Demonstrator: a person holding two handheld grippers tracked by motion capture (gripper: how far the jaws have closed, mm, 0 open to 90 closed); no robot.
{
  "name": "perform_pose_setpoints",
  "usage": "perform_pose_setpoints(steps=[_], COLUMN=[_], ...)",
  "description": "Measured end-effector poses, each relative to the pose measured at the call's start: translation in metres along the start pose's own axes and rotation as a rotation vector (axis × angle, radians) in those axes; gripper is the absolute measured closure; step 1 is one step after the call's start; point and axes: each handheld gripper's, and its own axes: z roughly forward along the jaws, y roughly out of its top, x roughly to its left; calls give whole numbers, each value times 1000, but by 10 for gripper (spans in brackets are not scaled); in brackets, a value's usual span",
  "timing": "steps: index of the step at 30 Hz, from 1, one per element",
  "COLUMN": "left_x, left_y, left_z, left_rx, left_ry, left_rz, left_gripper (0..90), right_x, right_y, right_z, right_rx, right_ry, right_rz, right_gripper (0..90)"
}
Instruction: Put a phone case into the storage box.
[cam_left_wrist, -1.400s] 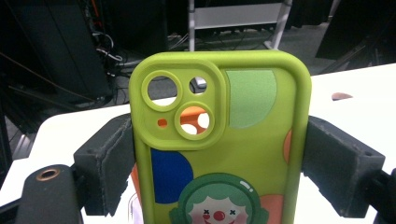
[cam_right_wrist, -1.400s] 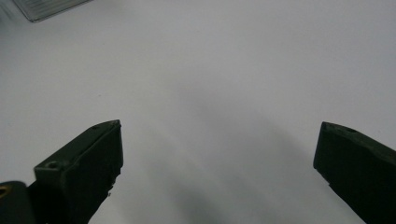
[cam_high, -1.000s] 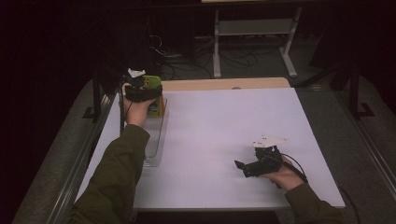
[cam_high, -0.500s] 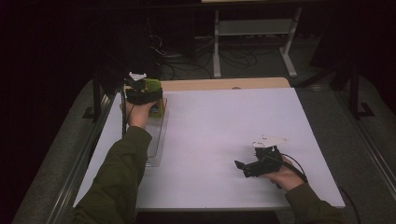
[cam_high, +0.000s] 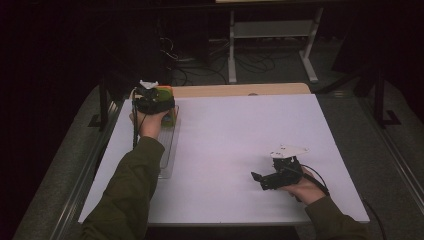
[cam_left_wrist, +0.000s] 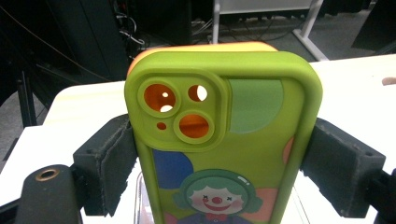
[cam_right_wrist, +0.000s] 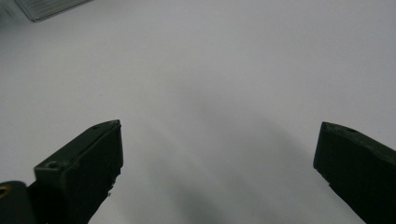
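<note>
A lime-green phone case (cam_left_wrist: 224, 140) with a clown picture and camera cut-outs stands upright between the jaws of my left gripper (cam_left_wrist: 224, 158), whose pads (cam_left_wrist: 116, 163) press on its two long sides. An orange case (cam_left_wrist: 201, 46) peeks out right behind it. In the high view the left gripper (cam_high: 150, 102) is at the table's far left, with the green and orange cases (cam_high: 166, 93) in front of it. My right gripper (cam_high: 260, 180) rests low at the near right, jaws wide open over bare table (cam_right_wrist: 217, 158).
A clear plastic tray (cam_high: 167, 145) lies along the left side of the white table (cam_high: 240, 130), under the left forearm; its corner (cam_right_wrist: 46, 7) appears in the right gripper view. A wooden board (cam_high: 240, 90) borders the far edge. Cables and a metal frame stand beyond the table.
The left gripper with the green case has shifted only very slightly. The right gripper has kept still.
</note>
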Motion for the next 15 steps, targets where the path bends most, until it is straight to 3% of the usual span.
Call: perform_pose_setpoints(steps=[15], left_x=[-3], left_y=[-4], left_z=[5], left_rx=[0], left_ry=[23], left_rz=[15], left_gripper=[150], right_x=[0], right_y=[0], right_z=[0], right_rx=[2], right_ry=[2], right_rz=[2], right_gripper=[10])
